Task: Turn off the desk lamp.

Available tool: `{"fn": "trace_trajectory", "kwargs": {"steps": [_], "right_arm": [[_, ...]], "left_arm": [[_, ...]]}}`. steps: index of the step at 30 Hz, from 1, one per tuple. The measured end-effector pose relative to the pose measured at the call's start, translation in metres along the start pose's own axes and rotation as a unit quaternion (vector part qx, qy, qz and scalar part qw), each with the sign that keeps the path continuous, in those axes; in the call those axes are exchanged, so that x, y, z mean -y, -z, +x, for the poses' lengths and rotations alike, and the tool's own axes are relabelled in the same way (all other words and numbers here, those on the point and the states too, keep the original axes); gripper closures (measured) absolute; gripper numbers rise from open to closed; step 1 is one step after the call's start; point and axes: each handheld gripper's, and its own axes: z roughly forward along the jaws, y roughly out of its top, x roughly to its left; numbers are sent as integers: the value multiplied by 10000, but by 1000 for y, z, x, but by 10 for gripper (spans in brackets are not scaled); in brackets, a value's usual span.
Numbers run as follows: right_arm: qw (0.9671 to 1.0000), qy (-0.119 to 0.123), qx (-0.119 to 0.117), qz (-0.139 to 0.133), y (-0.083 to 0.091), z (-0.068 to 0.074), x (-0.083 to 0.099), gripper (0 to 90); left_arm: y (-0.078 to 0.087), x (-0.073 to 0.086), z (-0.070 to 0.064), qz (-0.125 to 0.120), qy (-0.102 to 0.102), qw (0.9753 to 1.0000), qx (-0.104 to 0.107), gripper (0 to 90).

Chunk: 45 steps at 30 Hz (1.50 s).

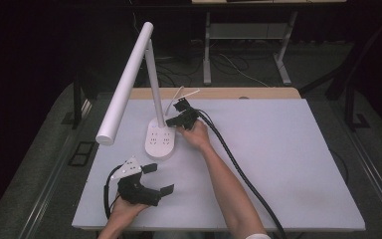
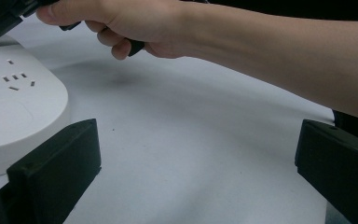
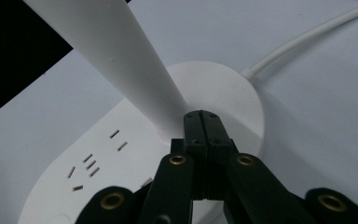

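A white desk lamp stands on the white table: its base (image 1: 159, 142) carries socket slots, its stem (image 1: 155, 84) rises upright and its long tube head (image 1: 127, 82) slants down to the left. My right gripper (image 1: 171, 121) is shut with nothing between its jaws, its tips pressed at the foot of the stem (image 3: 163, 109) on the base (image 3: 121, 163). My left gripper (image 1: 161, 179) rests open near the front left of the table, just in front of the base (image 2: 18, 112), with nothing between its jaws.
A white cord (image 1: 181, 95) leaves the back of the lamp base toward the table's far edge. A thick black cable (image 1: 238, 172) trails from my right gripper across the table to the front. My right forearm (image 2: 270, 51) crosses the left gripper view.
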Motion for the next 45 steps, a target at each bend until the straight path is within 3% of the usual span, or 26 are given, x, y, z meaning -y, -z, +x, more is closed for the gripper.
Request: {"fn": "trace_trajectory", "kwargs": {"steps": [12, 25, 30, 45], "right_arm": [[9999, -65, -76, -25, 0, -2, 0, 900], [10000, 23, 20, -51, 0, 0, 1, 900], [9999, -94, 18, -64, 2, 0, 1, 899], [9999, 164, 22, -7, 15, 10, -4, 899]], "left_arm": [[0, 0, 0, 6, -13, 10000, -4, 0], [0, 0, -1, 10, -28, 10000, 2, 0], [0, 0, 0, 2, -9, 10000, -9, 0], [0, 0, -1, -19, -13, 10000, -17, 0]]}}
